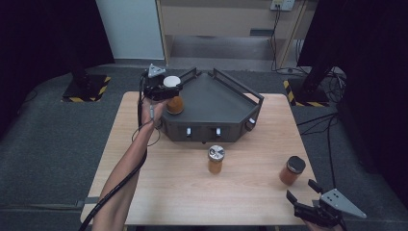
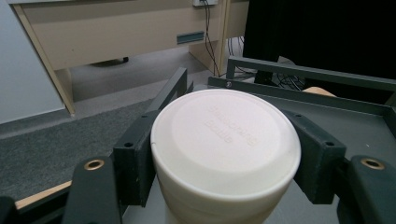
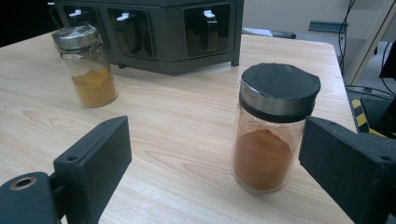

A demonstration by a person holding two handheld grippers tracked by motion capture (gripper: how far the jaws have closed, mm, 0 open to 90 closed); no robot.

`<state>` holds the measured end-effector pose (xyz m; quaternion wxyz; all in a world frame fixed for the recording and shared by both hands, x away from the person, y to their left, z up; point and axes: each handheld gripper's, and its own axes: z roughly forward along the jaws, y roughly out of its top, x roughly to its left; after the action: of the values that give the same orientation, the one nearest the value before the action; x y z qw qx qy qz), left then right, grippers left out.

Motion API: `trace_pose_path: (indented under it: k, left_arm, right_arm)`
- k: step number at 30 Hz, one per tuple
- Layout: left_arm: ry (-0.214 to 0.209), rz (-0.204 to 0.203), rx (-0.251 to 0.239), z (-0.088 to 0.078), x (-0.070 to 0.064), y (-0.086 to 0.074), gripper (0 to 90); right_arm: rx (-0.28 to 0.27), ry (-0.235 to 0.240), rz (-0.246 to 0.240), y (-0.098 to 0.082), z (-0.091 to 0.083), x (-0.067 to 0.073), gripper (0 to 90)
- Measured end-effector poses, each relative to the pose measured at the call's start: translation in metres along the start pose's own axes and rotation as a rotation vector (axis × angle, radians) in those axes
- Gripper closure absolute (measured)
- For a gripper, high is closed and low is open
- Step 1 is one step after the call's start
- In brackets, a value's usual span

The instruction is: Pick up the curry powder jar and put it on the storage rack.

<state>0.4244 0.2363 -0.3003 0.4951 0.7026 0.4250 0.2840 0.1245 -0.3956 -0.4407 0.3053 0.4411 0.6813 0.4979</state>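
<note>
A person's left gripper [image 1: 166, 89] is clamped by both black jaws on a white, round-lidded plastic jar [image 2: 224, 149] holding orange powder, held upright above the near-left corner of a dark grey, angular metal rack [image 1: 226, 103] whose flat top deck has raised rails. The left gripper view shows the pale lid squeezed squarely between the 2 jaw blocks, with the deck's rails beyond. Judging by this pose, the step in hand is setting the jar down on the deck; doing it well would mean keeping the jar vertical, lowering it until its base sits flat, staying clear of the left rail, and loosening the jaws only once it rests there. The rack stands at the far middle of the light wooden tabletop [image 1: 159, 178]. In front of it, near the tabletop's centre, stands a glass spice jar with a silver metal lid [image 1: 216, 159] and yellow-orange powder. Toward the near-right corner stands a glass spice jar with a black lid [image 3: 275, 126] and red-orange powder. The right gripper [image 3: 212, 158] rests low at that corner, jaws wide apart and gripping nothing, the black-lidded jar just ahead between them.
</note>
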Motion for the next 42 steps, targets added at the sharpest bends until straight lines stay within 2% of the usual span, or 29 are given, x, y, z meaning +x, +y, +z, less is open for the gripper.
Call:
trace_pose_path:
  k: [4,11,19,24,28,35,42]
  left_arm:
    - [0.000,-0.004,-0.010,0.000,0.001,-0.002,32.3]
    - [0.000,-0.014,-0.065,-0.006,0.002,-0.003,18.6]
    - [-0.004,0.006,-0.109,-0.019,0.000,-0.005,5.9]
    - [-0.028,0.013,-0.125,-0.031,0.003,-0.005,4.1]
    - [-0.037,0.044,-0.121,-0.040,0.001,-0.003,3.6]
    - [-0.058,0.064,-0.122,-0.057,-0.002,-0.001,3.2]
    - [-0.083,0.060,-0.138,-0.075,-0.002,-0.005,3.1]
  right_arm:
    - [0.000,0.001,0.000,0.000,0.000,0.000,9.4]
    - [-0.003,0.002,-0.002,0.000,0.000,0.000,9.4]
    - [-0.004,0.004,-0.009,0.000,0.000,0.000,9.4]
    - [-0.003,0.004,-0.009,0.000,0.000,0.000,9.3]
    - [-0.001,0.003,-0.008,0.000,0.000,0.000,9.3]
    - [0.001,0.006,-0.010,0.000,0.001,0.000,9.3]
    - [0.004,0.009,-0.010,0.001,0.001,0.000,9.3]
